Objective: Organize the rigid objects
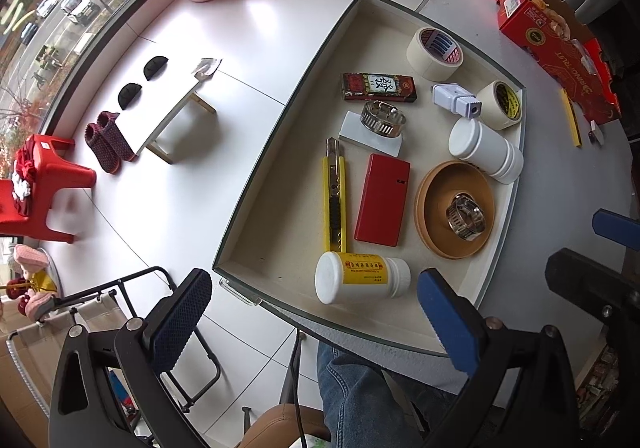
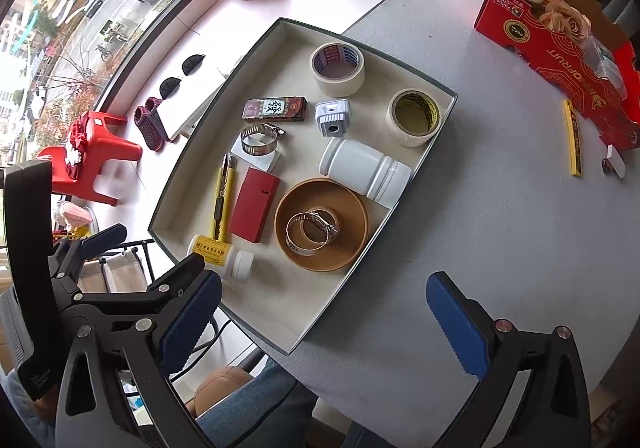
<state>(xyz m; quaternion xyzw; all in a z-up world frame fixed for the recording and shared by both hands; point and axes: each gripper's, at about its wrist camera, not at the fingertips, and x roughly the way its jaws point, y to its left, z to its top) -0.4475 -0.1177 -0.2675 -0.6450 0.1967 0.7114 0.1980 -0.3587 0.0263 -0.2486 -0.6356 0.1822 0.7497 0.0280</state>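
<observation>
Grey tabletop point(image 2: 460, 240) carries shallow tray point(image 2: 256, 332) near its edge. Tray holds two tape rolls point(image 2: 338, 67), white jar point(image 2: 362, 171) on side, brown dish point(image 2: 356, 244) with two hose clamps point(image 2: 310, 234), red case point(image 2: 254, 209), yellow utility knife point(image 2: 222, 199), yellow-label bottle point(image 1: 360, 276) on side at near end. Red carton point(image 2: 560, 59) well apart on far right. Left gripper point(image 1: 316, 318) spread wide, empty, above tray's near edge. Right gripper point(image 2: 324, 324) spread wide, empty, over tray's near corner.
</observation>
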